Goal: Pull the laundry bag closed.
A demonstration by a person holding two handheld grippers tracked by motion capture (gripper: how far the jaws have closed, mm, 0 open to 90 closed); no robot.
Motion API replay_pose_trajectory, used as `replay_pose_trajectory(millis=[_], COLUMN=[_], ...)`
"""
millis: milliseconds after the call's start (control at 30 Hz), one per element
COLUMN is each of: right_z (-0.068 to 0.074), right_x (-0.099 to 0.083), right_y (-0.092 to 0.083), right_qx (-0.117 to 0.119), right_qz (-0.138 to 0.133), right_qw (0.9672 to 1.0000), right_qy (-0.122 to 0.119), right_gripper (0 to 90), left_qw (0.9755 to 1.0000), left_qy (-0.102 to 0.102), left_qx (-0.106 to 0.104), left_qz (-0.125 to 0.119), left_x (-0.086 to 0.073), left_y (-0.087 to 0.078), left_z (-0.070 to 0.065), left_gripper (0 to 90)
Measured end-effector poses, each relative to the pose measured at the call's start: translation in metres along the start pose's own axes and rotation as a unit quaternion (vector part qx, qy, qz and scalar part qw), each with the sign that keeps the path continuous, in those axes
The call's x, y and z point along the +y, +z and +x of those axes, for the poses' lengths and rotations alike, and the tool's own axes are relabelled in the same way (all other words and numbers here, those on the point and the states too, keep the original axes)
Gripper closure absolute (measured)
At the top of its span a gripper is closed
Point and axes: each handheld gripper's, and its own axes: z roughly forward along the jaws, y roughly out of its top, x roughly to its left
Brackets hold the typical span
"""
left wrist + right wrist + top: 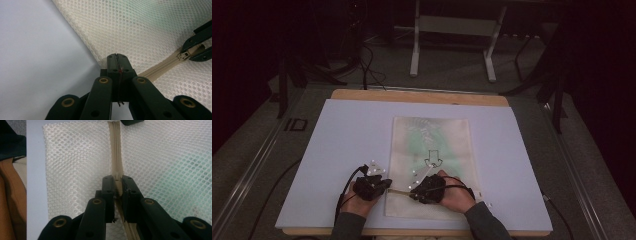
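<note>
Dim floor and a white frame's legs lie beyond the table (pixel 422 96), whose wooden edge shows past a pale board (pixel 337 150). Near the board's middle lies a cream mesh bag (pixel 430 165), flat, its long axis running away from the person, with something green showing faintly through the weave.

Across the bag's near end runs a beige zipper (pixel 115 150), so its line lies crosswise to the bag. Both grippers sit at that near end.

At the bag's left corner, the left gripper (pixel 117 58) has its jaws pressed together on the mesh edge by the zipper's end, pinning that corner.

Just right of it along the zipper, the right gripper (pixel 117 181) has its jaws clamped on the slider (pixel 183 55), with the closed teeth running between them toward the left gripper.

By my reading, the coming move is a pull of the slider along the zipper's line, to the right and away from the anchored corner. The right hand (pixel 457 195) does the travelling while the left holds the bag taut.
</note>
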Motion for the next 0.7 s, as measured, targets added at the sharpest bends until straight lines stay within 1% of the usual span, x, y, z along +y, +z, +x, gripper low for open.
replay_pose_trajectory(millis=[200,300,400,533,700], right_z=[-0.0003,0.0002,-0.0001,0.0002,-0.0009], right_x=[-0.0025,-0.0044,-0.0059,-0.0056,-0.0096], right_y=[-0.0026,-0.0017,-0.0018,-0.0023,-0.0056], right_qx=[0.0,0.002,0.003,0.001,0.0], right_qz=[0.0,0.005,0.001,0.004,0.004], right_qw=[1.0,1.0,1.0,1.0,1.0], right_qy=[0.003,0.001,0.004,0.001,0.005], right_gripper=[82.3,82.2,82.2,82.3,82.2], left_qw=[1.0,1.0,1.0,1.0,1.0], left_qy=[0.0,0.001,-0.001,-0.001,0.001], left_qx=[0.001,0.001,0.001,0.001,0.001], left_qz=[0.0,0.0,0.0,0.0,0.002], left_x=[0.0,0.0,0.0,0.0,0.0001], left_y=[0.0,0.0,0.0,0.0,-0.0002], left_z=[-0.0002,-0.0001,-0.0002,-0.0005,0.0], left_gripper=[89.5,89.6,89.5,89.5,89.6])
